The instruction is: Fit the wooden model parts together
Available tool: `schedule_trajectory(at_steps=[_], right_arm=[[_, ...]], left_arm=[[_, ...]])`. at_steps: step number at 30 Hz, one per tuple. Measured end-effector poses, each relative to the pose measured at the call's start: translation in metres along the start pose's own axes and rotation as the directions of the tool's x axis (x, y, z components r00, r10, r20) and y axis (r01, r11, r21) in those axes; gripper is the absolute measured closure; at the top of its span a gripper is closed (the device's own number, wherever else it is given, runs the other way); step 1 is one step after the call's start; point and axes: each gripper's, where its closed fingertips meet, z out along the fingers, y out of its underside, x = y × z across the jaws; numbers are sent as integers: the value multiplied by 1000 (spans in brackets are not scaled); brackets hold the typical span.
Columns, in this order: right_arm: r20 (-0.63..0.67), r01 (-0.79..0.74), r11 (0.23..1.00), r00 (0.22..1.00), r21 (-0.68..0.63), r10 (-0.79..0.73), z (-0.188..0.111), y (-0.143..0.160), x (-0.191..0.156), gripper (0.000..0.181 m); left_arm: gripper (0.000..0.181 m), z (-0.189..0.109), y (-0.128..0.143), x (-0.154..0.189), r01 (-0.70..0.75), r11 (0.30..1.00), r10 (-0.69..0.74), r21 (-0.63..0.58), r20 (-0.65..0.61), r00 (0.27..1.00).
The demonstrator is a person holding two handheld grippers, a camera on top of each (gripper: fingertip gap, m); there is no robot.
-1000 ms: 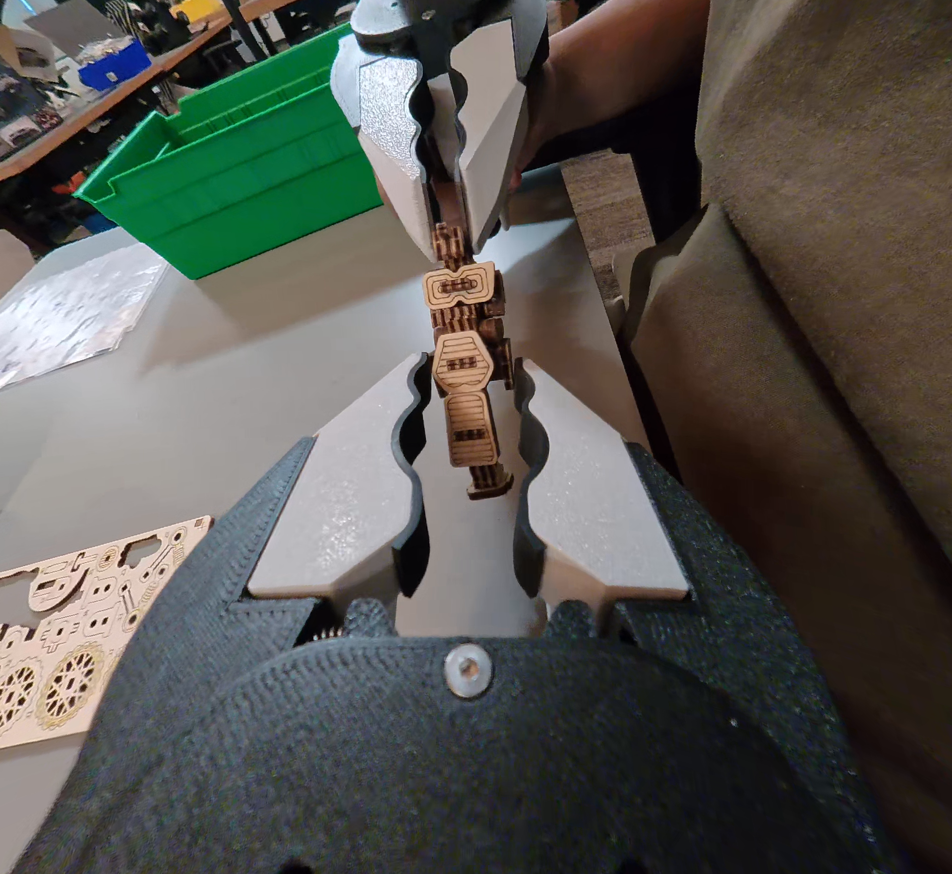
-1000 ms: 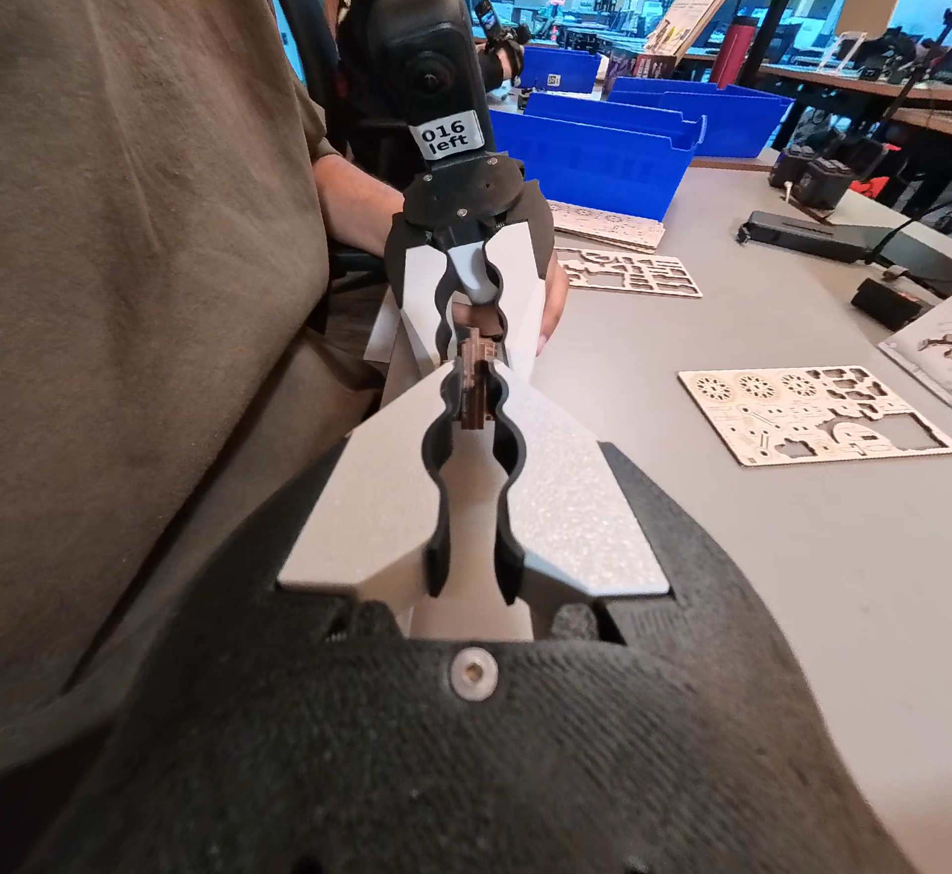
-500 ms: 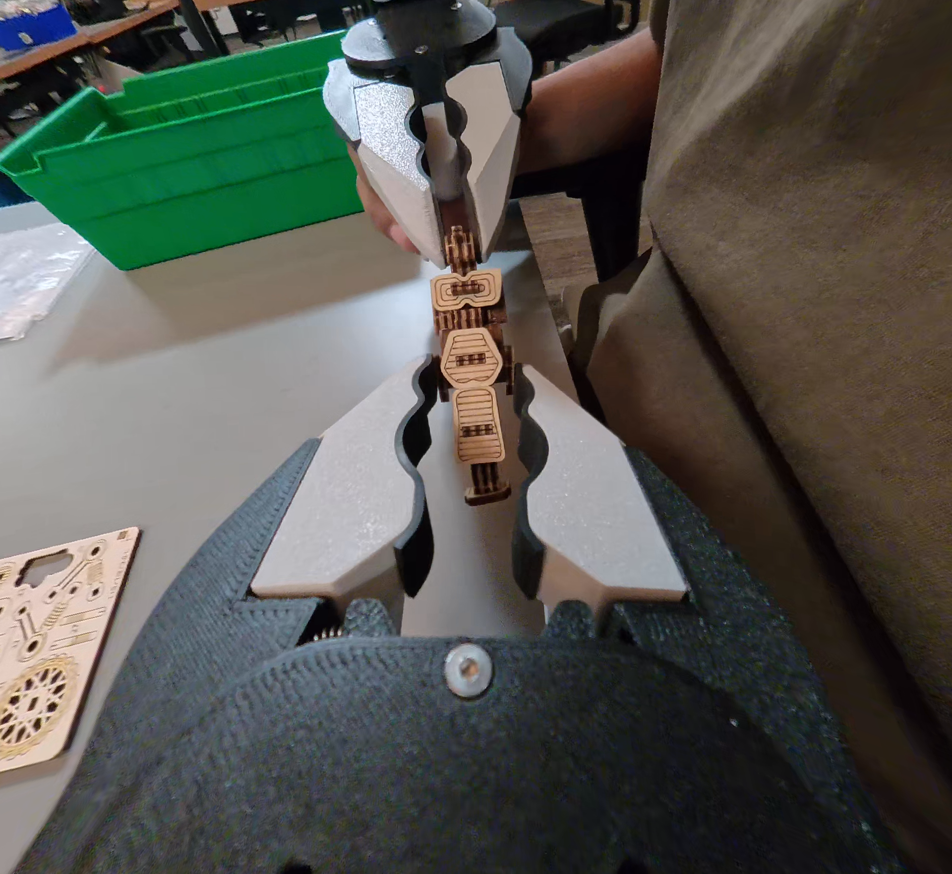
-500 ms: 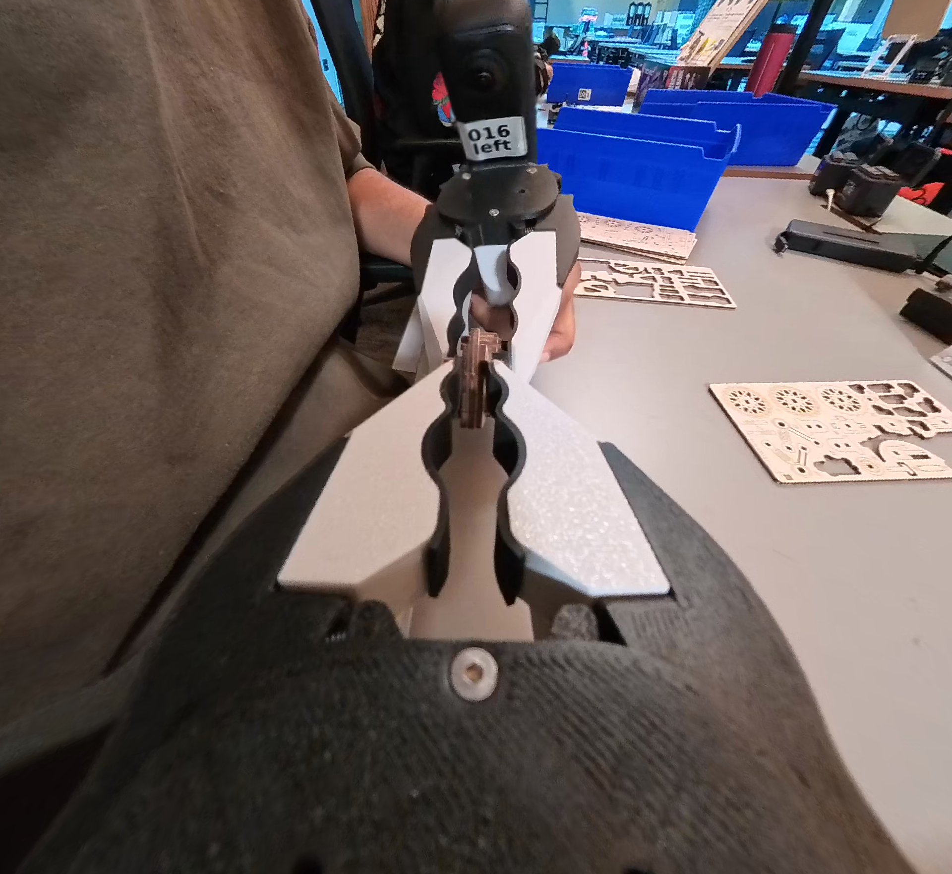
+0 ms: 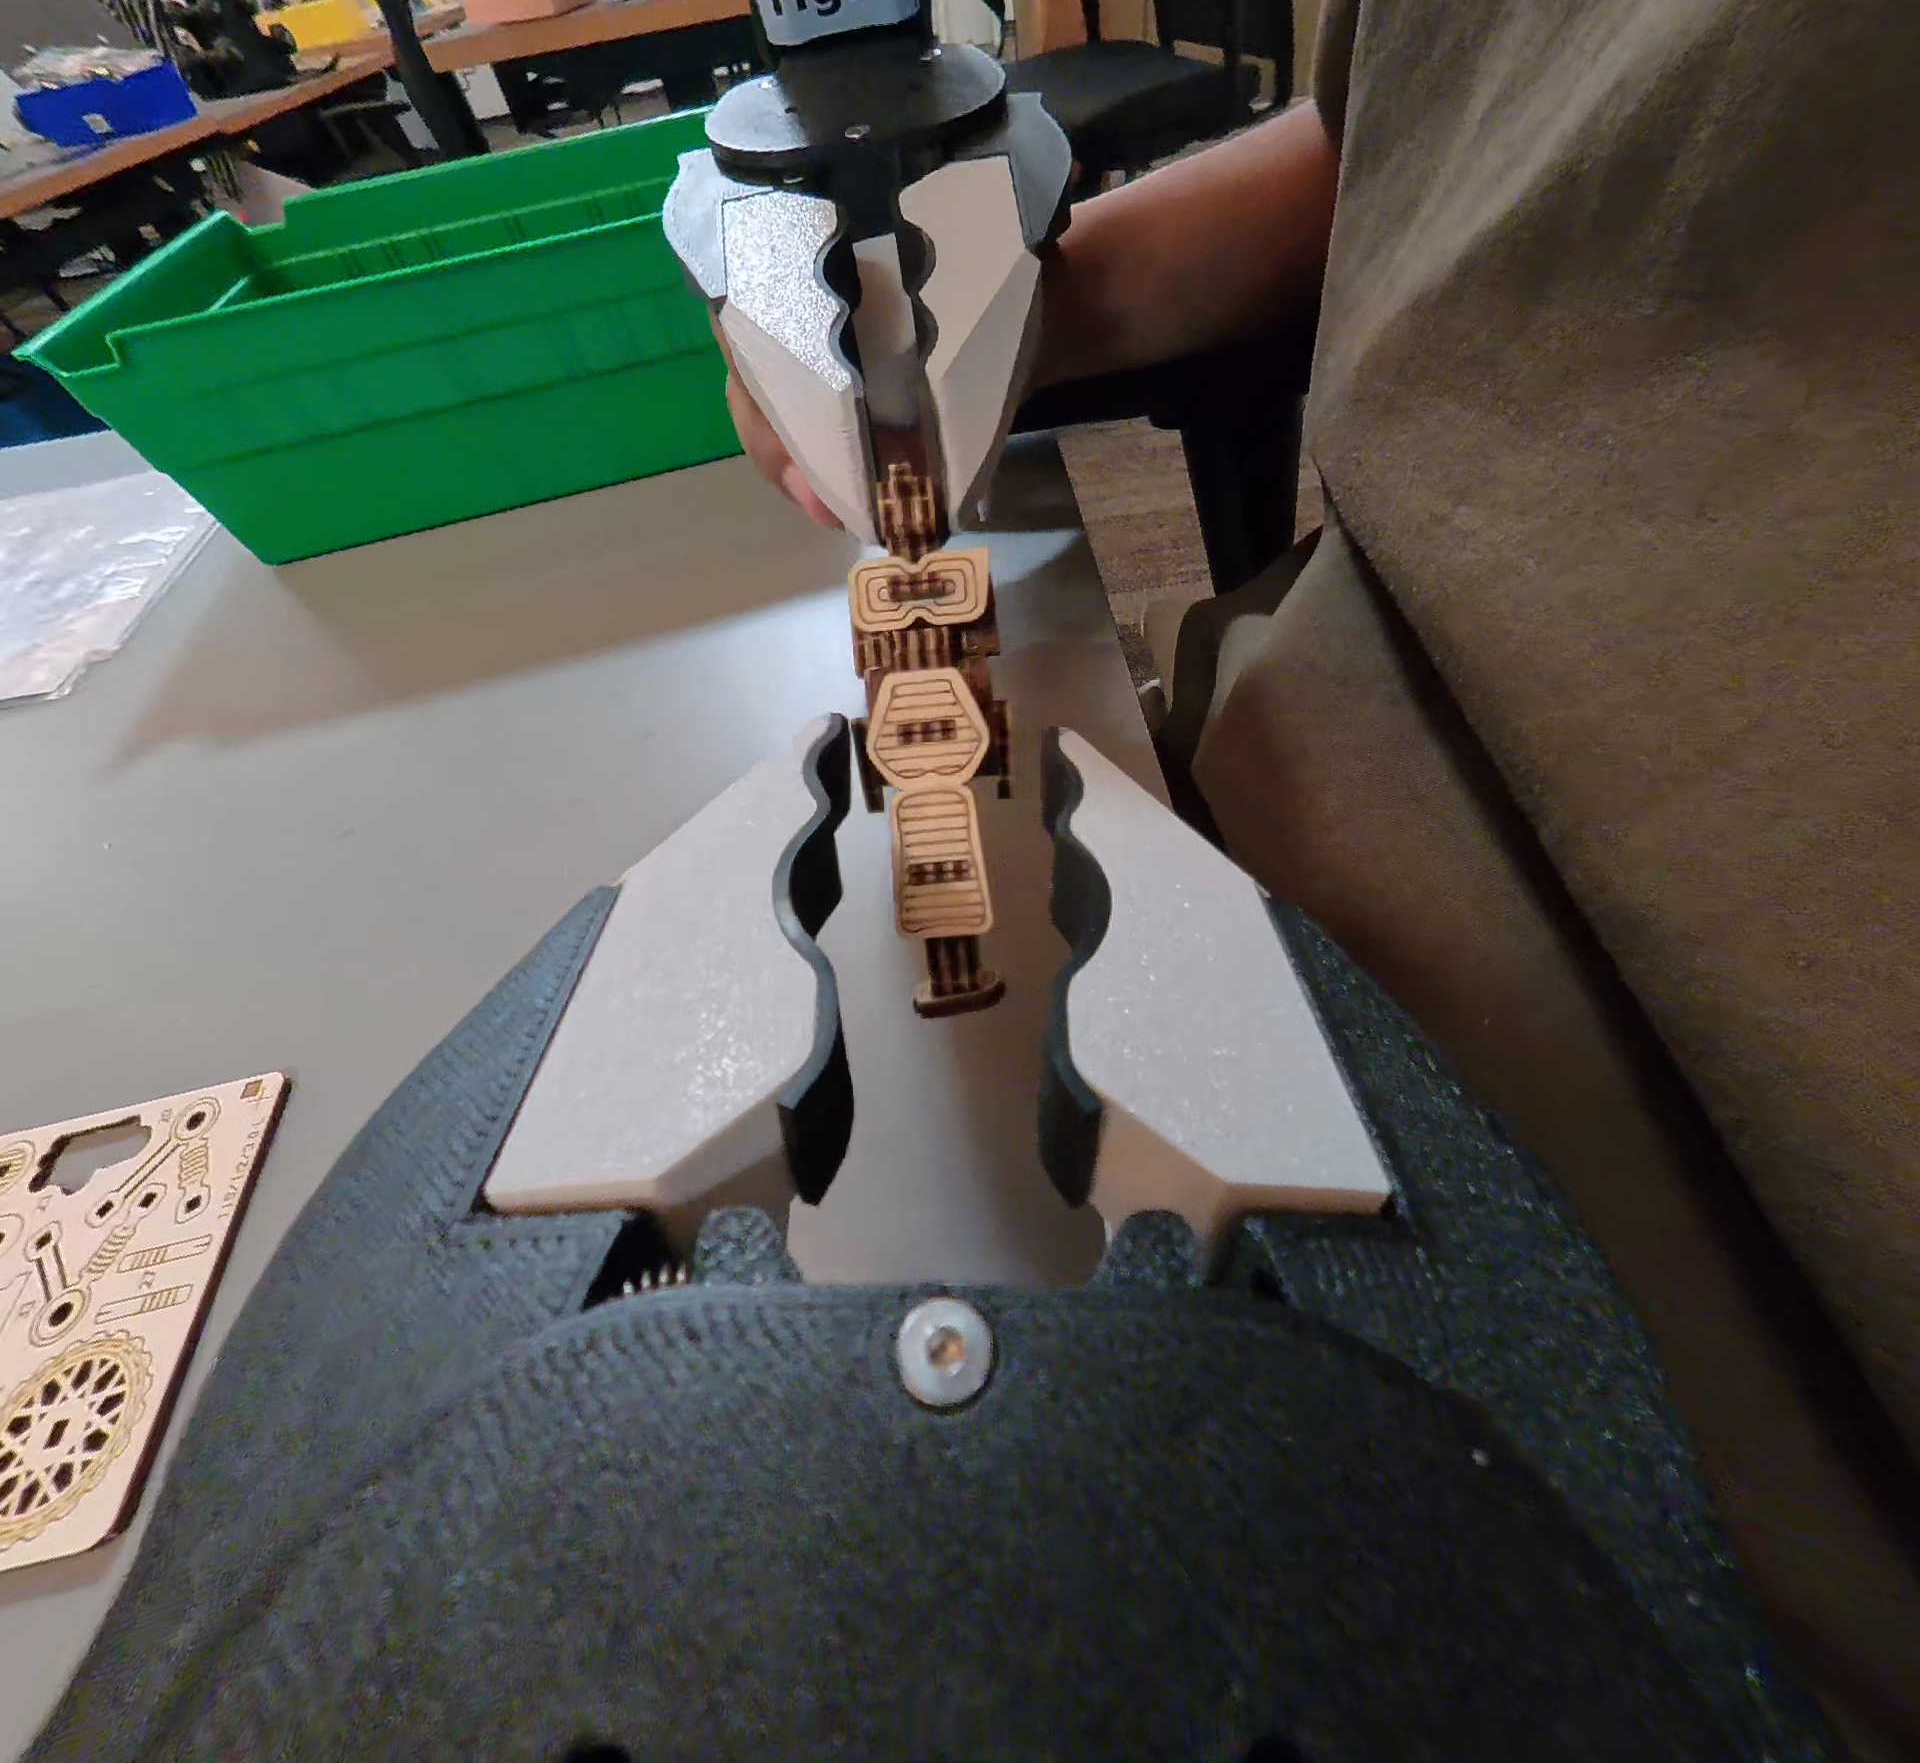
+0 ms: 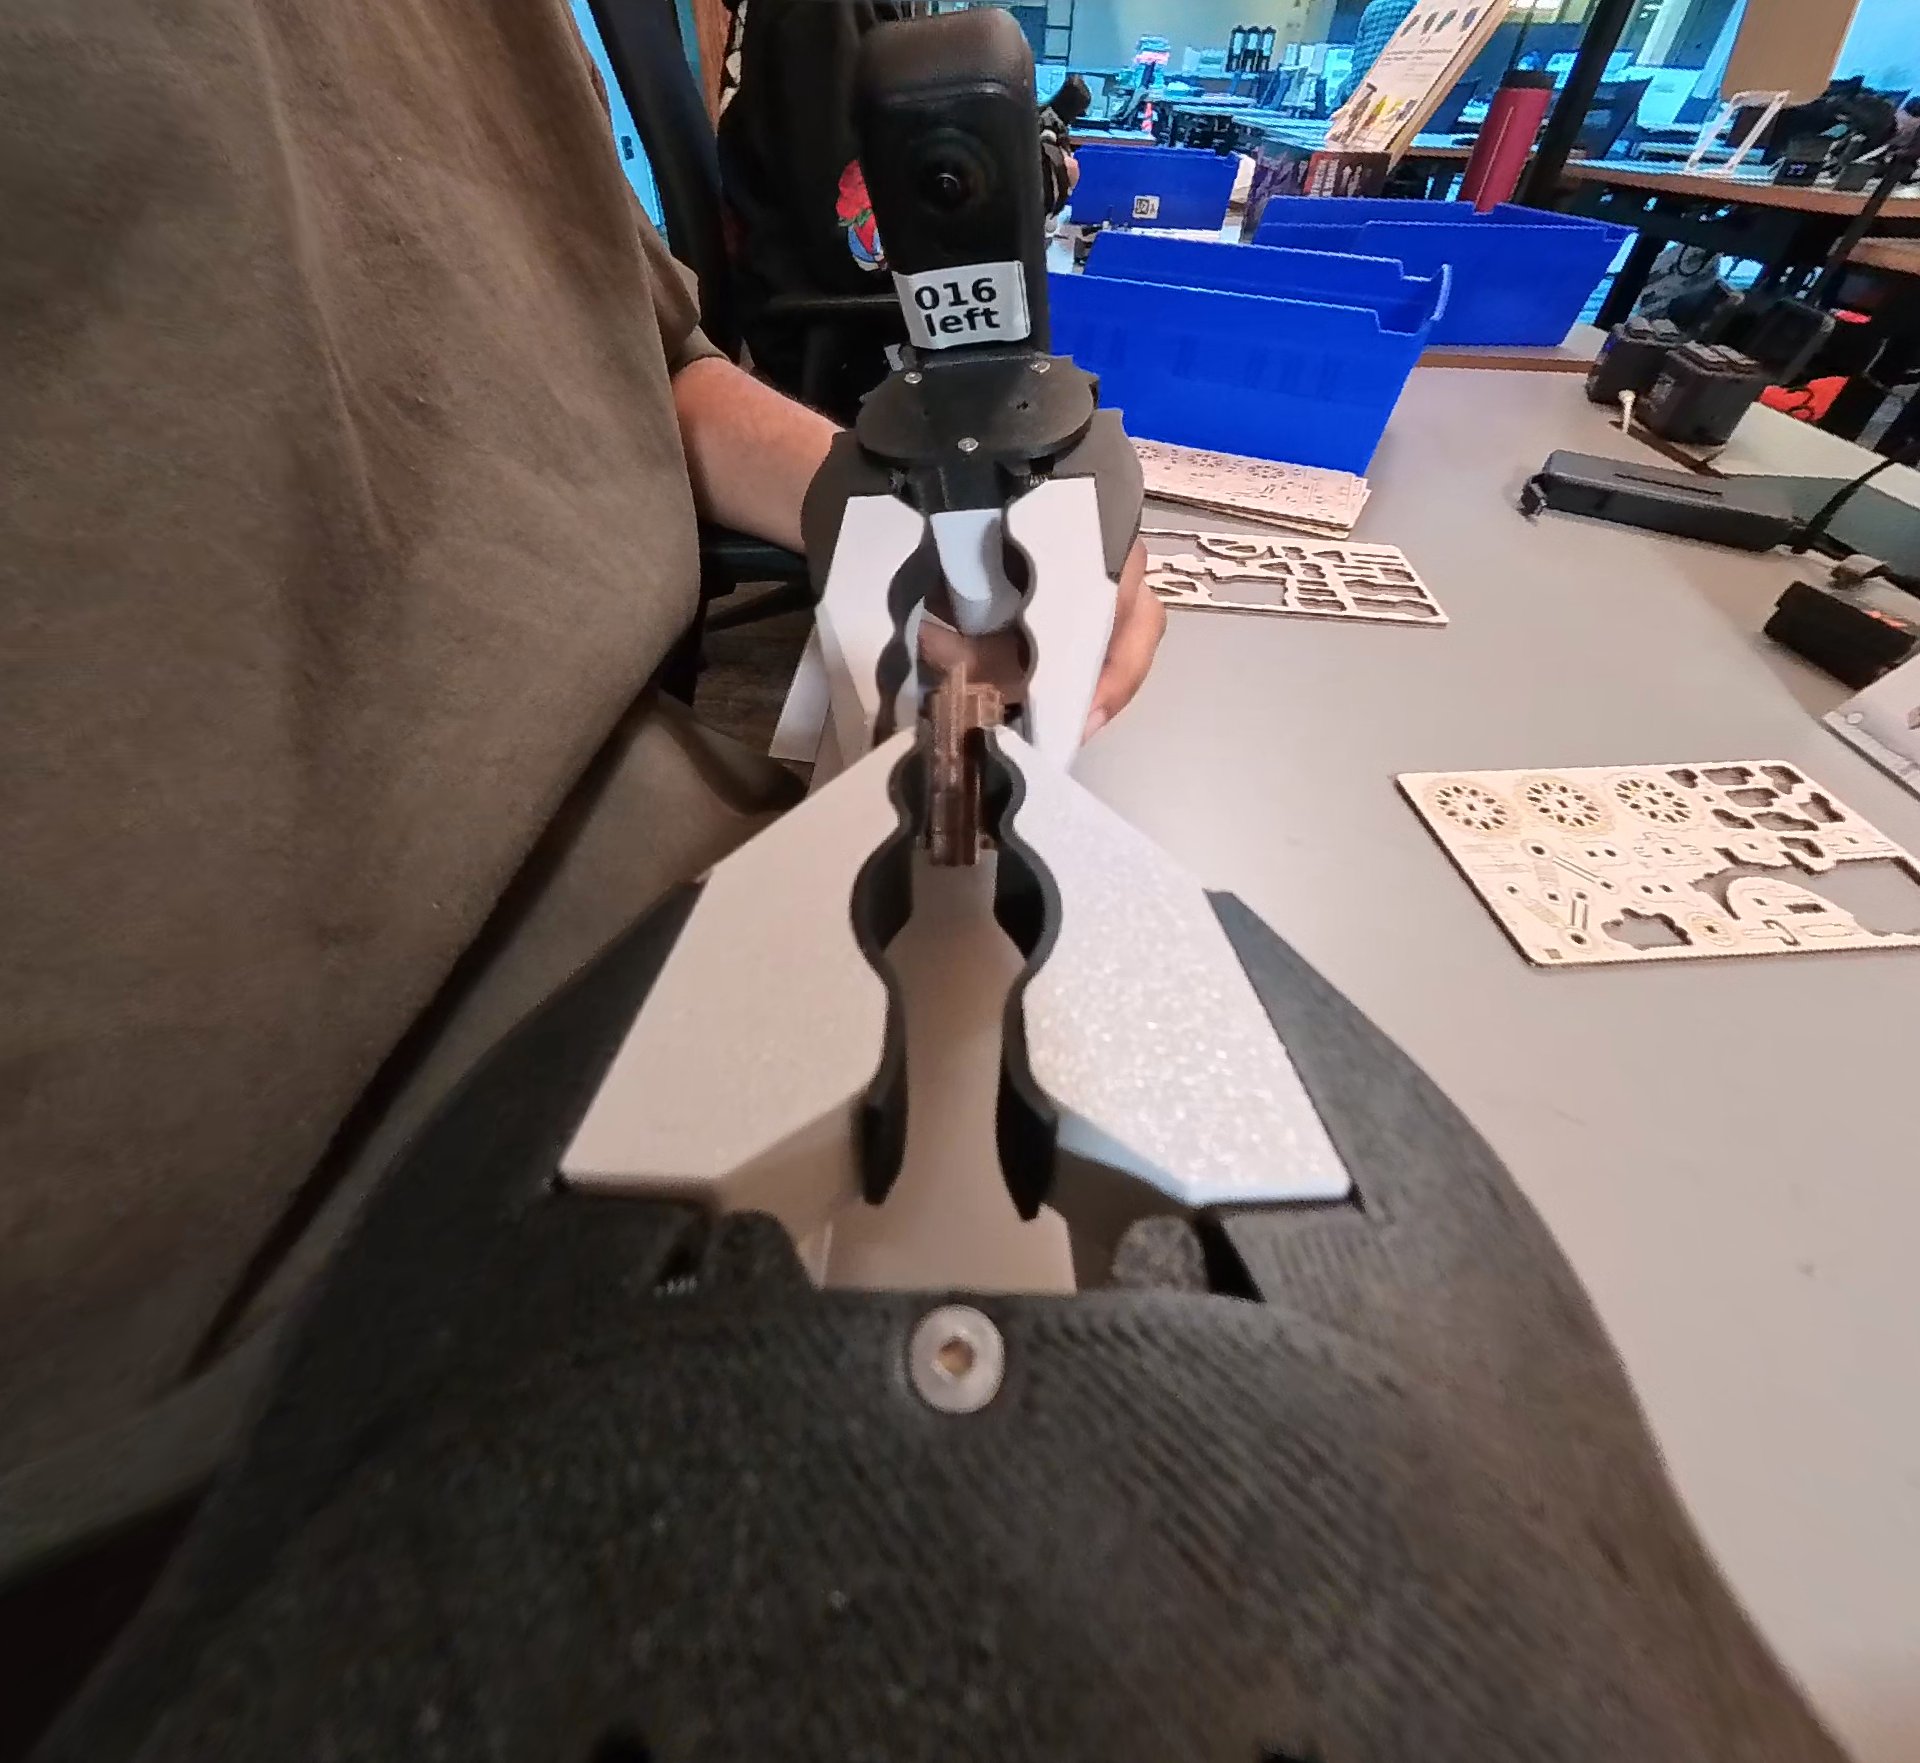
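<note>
- Wooden model (image 5: 928, 757): long strip of several joined plates, held above the counter (image 5: 436, 778) edge, so partly assembled.
- Right hand-held gripper (image 5: 912, 508) clamps model's far end.
- Left hand-held gripper (image 5: 940, 757) spread wide around model's near end, gripping nothing.
- Part sheet (image 6: 1662, 856) on counter beside model has pieces left; more fitting likely remains.

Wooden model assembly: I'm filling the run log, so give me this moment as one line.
right gripper: shut on wooden model assembly | left gripper: open, fingers either side of assembly | held above table
</note>
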Motion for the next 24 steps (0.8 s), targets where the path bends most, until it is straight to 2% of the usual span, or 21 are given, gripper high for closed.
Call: schedule_trajectory(at_steps=[9, 13, 16, 24], right_arm=[[5, -45, 998, 999, 40, 45, -4, -5, 4, 175], [6, -56, 998, 998, 39, 56, -4, -5, 5, 175], [0, -68, 997, 998, 40, 68, -3, -4, 6, 175], [18, -163, 985, 987, 51, 162, -5, -2, 12, 174]], left_arm=[[142, 0, 0, -4, 15, 1000, -15, 3, 15, 1000], [145, 0, -1, -5, 14, 1000, -14, 5, 23, 1000], [154, -1, -1, -8, 16, 1000, -17, 10, 35, 999], [155, -5, -4, -13, 64, 998, -65, 27, 38, 997]])
